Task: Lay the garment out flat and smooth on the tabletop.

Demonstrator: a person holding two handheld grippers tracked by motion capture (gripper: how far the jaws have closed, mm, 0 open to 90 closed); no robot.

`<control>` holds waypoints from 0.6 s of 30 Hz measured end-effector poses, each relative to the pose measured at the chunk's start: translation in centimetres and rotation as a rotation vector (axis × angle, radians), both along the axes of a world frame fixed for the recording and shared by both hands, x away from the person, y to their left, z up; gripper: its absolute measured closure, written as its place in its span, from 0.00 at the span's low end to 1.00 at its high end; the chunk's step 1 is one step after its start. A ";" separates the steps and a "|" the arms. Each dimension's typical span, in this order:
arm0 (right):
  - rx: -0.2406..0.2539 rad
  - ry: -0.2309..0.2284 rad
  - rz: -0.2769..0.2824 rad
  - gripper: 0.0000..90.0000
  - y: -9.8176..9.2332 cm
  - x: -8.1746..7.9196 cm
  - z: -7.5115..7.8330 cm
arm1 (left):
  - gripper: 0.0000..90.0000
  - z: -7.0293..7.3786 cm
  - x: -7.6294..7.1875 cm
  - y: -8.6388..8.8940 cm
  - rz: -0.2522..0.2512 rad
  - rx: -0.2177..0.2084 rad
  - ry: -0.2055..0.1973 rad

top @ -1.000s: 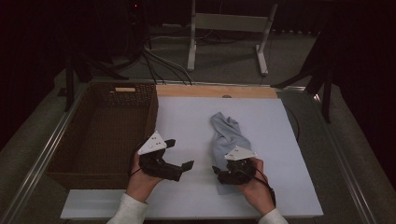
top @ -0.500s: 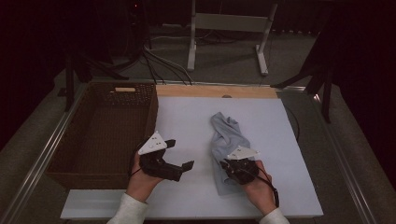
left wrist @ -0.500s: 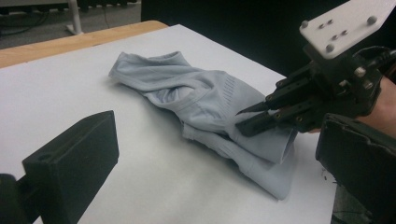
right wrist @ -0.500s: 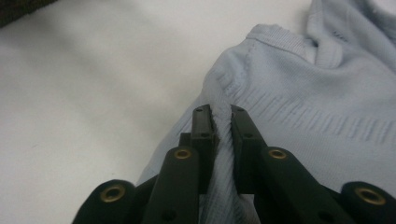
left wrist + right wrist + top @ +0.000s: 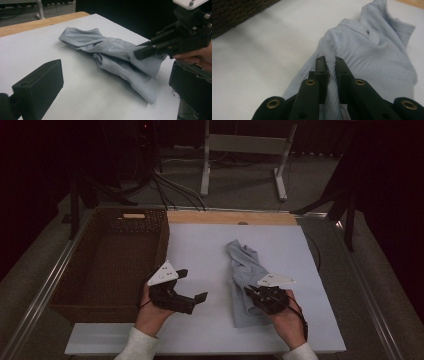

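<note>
The pale blue garment (image 5: 245, 275) was seen crumpled right of centre on the white table (image 5: 200, 245). A fold was clamped by the right gripper (image 5: 329, 65), jaws just closed; the left gripper (image 5: 192, 285) was held apart, empty, lower centre-left.

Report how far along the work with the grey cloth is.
Done: the right gripper has just closed its jaws on a fold of the grey cloth, seen pinched in the right gripper view. In hand: that grip, with most of the cloth on the white table. Left: the left gripper stands open beside it, holding nothing, and the wicker basket looks empty, a likely destination.
</note>
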State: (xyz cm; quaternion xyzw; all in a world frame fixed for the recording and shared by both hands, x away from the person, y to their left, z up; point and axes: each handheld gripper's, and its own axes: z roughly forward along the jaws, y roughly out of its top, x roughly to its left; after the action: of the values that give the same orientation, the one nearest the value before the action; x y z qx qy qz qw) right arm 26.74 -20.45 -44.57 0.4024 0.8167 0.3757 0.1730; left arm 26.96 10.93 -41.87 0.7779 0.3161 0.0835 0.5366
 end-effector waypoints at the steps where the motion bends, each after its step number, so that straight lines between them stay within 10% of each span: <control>1: 0.010 -0.005 -0.009 0.93 -0.4 0.0 0.2 | 0.00 0.0 0.0 0.0 0.000 0.000 0.000; 18: 0.062 -0.052 -0.104 0.93 -4.3 0.0 2.0 | 0.00 0.0 0.0 -0.1 -0.001 0.000 0.001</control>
State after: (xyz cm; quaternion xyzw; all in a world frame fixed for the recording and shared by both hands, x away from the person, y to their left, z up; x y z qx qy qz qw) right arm 26.73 -24.76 -42.56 0.4395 0.7780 0.4017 0.2007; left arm 26.97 10.88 -41.90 0.7782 0.3162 0.0829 0.5363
